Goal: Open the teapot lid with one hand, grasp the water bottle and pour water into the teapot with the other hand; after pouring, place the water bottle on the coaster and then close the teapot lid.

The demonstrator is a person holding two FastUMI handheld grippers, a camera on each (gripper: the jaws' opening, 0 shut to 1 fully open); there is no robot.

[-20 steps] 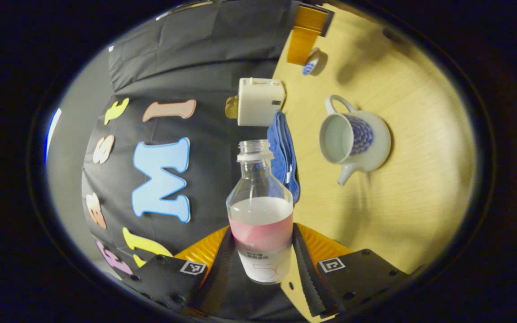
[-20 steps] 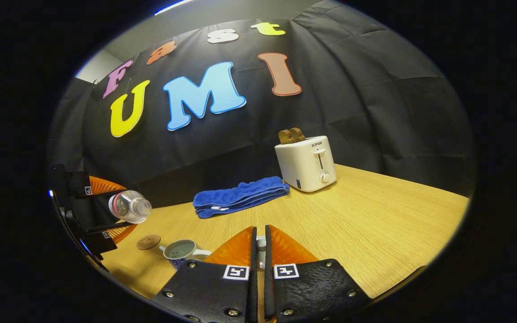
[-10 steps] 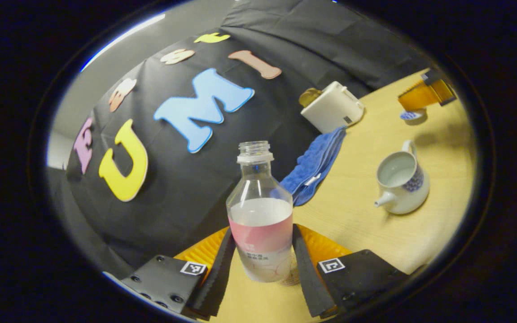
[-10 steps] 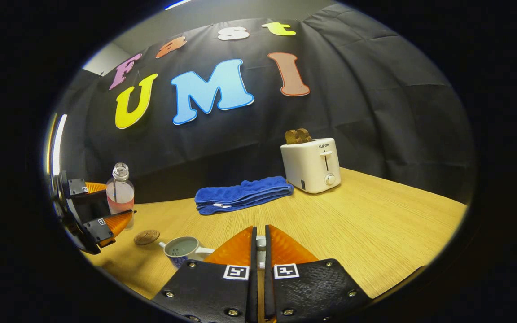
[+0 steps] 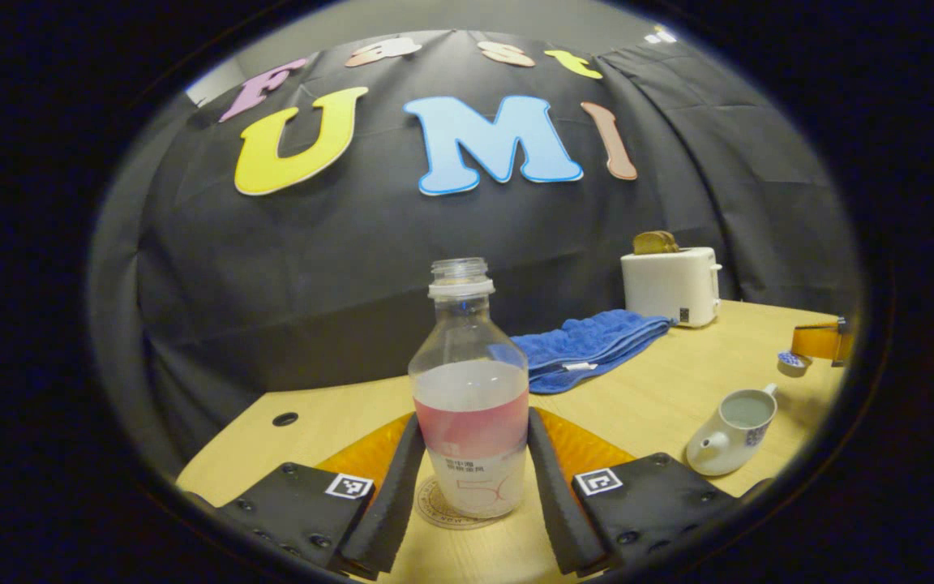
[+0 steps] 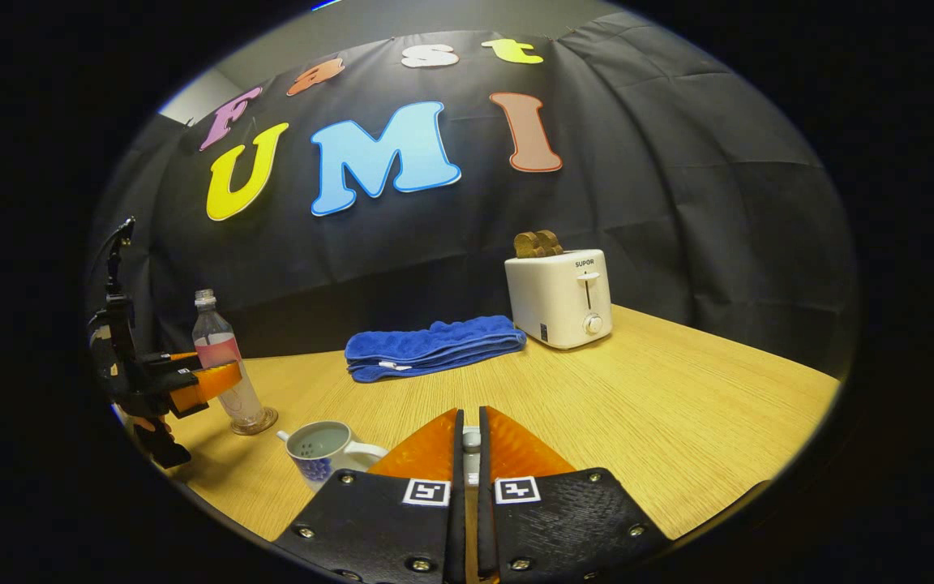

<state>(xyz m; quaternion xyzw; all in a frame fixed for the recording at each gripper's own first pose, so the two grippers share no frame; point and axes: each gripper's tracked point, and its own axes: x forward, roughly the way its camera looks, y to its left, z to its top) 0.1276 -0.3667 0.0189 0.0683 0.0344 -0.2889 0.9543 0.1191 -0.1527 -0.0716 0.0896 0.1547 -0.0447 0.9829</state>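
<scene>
Upright now, water bottle [image 5: 471, 389] stands on the round coaster [image 5: 444, 513], uncapped, roughly half full; left gripper [image 5: 471, 478] has a finger pressed on each side of it. Right gripper [image 6: 468, 454] is clenched on the small teapot lid [image 6: 472, 442], held up over the table [image 6: 661, 405]. Teapot [image 6: 323, 448] sits open, liquid inside, just right of the bottle in the left gripper view. Farther back: folded blue towel [image 6: 433, 347], then white toaster [image 6: 561, 296] with toast, near the wall.

Water bottle [image 6: 222, 365] stands upright on coaster [image 6: 254, 423] beside open teapot [image 6: 323, 451].
</scene>
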